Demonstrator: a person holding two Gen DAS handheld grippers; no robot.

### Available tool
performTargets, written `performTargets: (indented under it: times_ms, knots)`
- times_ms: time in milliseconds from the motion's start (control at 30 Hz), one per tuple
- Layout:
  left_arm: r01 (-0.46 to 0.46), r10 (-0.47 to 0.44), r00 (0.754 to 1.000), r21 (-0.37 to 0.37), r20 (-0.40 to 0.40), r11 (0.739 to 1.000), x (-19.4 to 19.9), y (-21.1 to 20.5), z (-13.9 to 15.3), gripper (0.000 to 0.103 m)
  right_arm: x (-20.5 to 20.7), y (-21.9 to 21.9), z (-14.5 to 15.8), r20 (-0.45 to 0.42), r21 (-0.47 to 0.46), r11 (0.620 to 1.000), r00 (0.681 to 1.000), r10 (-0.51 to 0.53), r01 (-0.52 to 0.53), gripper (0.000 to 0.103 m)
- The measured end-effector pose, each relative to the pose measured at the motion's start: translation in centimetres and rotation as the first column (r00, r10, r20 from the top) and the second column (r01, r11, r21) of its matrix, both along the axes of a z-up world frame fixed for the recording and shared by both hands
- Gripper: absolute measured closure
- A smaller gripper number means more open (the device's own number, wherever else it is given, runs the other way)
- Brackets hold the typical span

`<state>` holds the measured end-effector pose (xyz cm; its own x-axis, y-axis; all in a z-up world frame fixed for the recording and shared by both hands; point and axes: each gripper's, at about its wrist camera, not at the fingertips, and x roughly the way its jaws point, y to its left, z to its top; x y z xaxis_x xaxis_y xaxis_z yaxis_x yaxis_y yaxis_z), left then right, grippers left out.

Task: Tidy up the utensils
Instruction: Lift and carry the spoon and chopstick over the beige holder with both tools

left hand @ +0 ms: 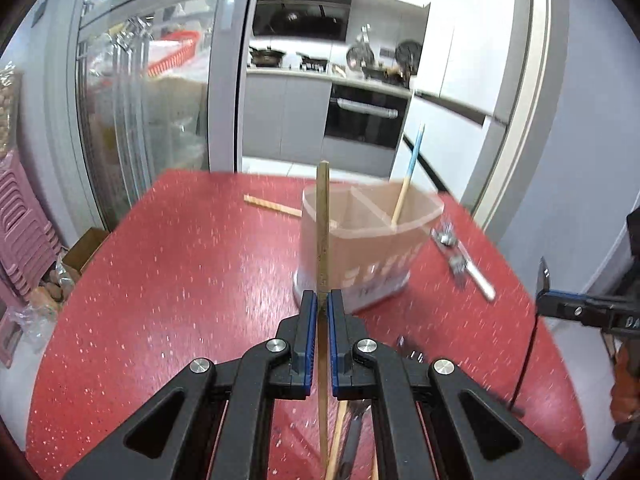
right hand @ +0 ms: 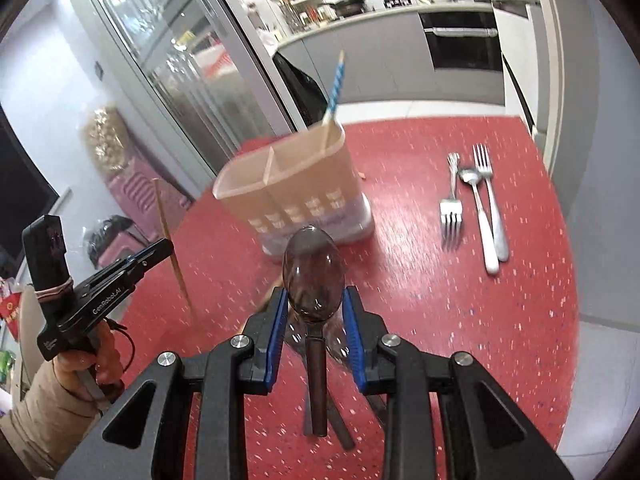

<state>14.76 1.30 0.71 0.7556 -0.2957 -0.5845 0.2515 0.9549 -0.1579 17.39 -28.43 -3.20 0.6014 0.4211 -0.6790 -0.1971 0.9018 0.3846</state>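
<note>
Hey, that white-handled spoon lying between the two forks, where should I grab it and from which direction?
Grip the white-handled spoon by its handle end, coming from above with the fingers across it. It lies flat, its bowl crowded between the two forks; the handle end is clearer.

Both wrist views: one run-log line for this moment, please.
left claw: shut on chopstick | right claw: shut on spoon | holder: one chopstick inside

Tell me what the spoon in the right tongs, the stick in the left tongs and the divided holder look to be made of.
Spoon: dark, see-through and glossy, likely plastic. Stick: pale tan and matte, probably a wooden or bamboo chopstick. Holder: beige with a translucent rim, seemingly plastic.
</note>
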Motion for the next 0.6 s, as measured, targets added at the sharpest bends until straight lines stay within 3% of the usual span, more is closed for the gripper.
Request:
performTargets:
  times_ms: [233, 600]
  knots:
    - [-0.016, 0.020, 0.997, -0.047, 0.080, 0.999, 0.1, 0.3, 4.6, 0.074, 1.1, -0.3, 3.2, 0.059, 0.024, 1.000, 0.998, -0.007, 0.006, 0.073]
    - [-0.022, 0.037, 0.989, -0.102, 0.143, 0.995, 0.7, 1.2, 11.2, 0.074, 4.2, -0.3, 7.9, 0.125, 0.056, 0.998, 0.992, -0.003, -0.004, 0.073]
